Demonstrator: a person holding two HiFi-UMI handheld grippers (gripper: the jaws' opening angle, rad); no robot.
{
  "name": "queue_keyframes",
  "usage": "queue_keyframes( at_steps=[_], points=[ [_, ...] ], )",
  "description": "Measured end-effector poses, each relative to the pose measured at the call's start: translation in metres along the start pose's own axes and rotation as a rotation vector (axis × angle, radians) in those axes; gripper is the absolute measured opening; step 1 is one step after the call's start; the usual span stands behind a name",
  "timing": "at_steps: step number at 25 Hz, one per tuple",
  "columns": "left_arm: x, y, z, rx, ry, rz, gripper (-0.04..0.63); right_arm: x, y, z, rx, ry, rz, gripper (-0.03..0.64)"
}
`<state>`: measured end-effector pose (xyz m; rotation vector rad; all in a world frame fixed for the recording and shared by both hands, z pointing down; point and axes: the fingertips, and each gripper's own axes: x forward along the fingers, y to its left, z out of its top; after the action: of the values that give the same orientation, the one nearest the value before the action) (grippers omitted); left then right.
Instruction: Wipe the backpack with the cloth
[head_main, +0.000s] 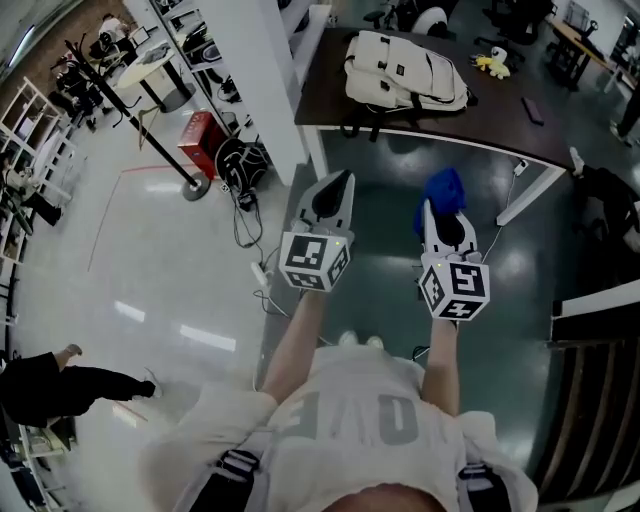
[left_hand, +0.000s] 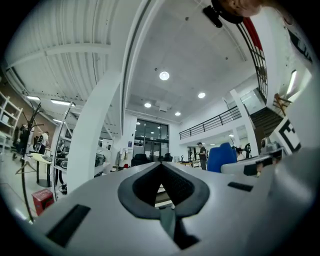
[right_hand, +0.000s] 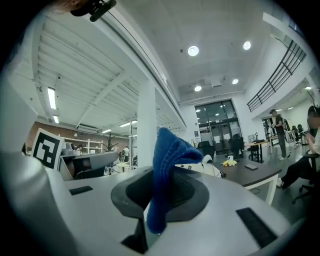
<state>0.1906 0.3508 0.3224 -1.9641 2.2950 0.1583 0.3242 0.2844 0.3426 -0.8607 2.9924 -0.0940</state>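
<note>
Head view: one cream backpack (head_main: 405, 70) lies at the left end of a dark table (head_main: 500, 125), well beyond the left gripper (head_main: 343, 182) and right gripper (head_main: 440, 212), which are held over a glossy floor (head_main: 150, 290).

Left gripper view: jaws pressed together, empty.

Right gripper view: jaws clamp one blue cloth (right_hand: 167, 170), with the backpack far ahead in an open hall.
</note>
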Motion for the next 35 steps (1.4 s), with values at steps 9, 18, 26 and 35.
queue_keyframes(
  at_steps=[9, 18, 26, 35],
  points=[
    [0.004, -0.007, -0.007, 0.030, 0.016, -0.013, 0.003, 0.004, -0.011, 0.003, 0.014, -0.019, -0.004, 0.048],
    [-0.002, 0.008, -0.010, 0.018, 0.029, 0.067, 0.003, 0.008, -0.029, -0.005, 0.090, -0.010, 0.039, 0.048],
    [0.001, 0.020, -0.026, -0.010, 0.040, 0.123, 0.003, 0.026, -0.034, -0.022, 0.111, 0.018, 0.102, 0.048],
    [0.094, 0.074, -0.051, -0.007, 0.018, 0.117, 0.003, 0.124, -0.069, -0.026, 0.083, 0.008, 0.104, 0.048]
  ],
)
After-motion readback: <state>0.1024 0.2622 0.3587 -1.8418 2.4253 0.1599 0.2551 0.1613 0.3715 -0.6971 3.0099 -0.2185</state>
